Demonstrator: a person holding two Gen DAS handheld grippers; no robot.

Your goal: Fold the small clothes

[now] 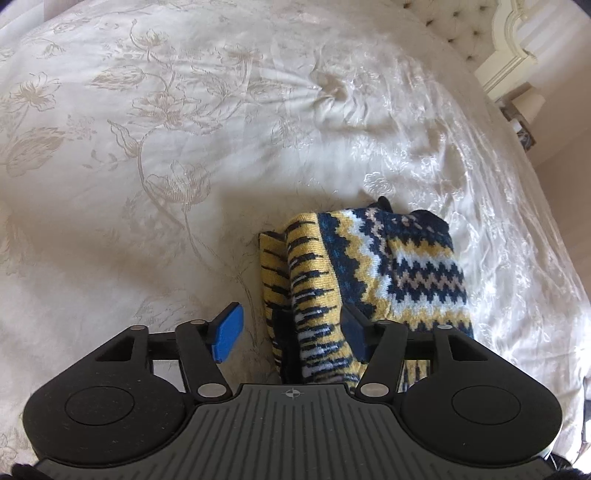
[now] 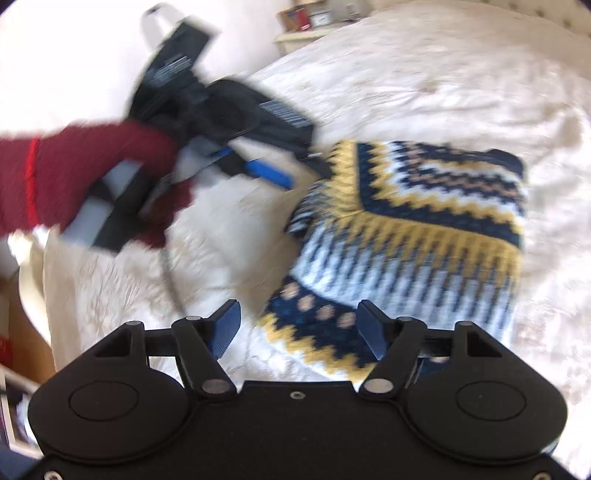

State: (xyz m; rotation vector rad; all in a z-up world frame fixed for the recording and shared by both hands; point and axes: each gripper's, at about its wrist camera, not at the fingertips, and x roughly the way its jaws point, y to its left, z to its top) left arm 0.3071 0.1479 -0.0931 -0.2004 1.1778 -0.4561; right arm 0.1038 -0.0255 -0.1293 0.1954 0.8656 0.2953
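- While the folded knit sweater [image 2: 410, 236] lies on the cream floral bedspread [image 1: 155, 122], both grippers hang over its near edge.
- The sweater is patterned in navy, yellow, white and tan zigzags, and its layers are doubled over into a compact bundle.
- Left gripper [image 1: 291, 332]: its 2 jaws are spread, with a raised fold of the sweater standing in the gap; the left blue pad [image 1: 229, 332] is clear of the knit, while the right one sits against or just behind the fold, and I cannot tell which.
- Right gripper [image 2: 299, 332]: its jaws are also spread, pinching nothing, with the sweater's navy dotted corner lying beneath the gap.
- In the right wrist view, a hand in a dark red glove [image 2: 92, 177] grips the left gripper's handle, blurred, just beside the sweater's left edge.
- A tufted headboard [image 1: 458, 33] shows at the bed's far side.
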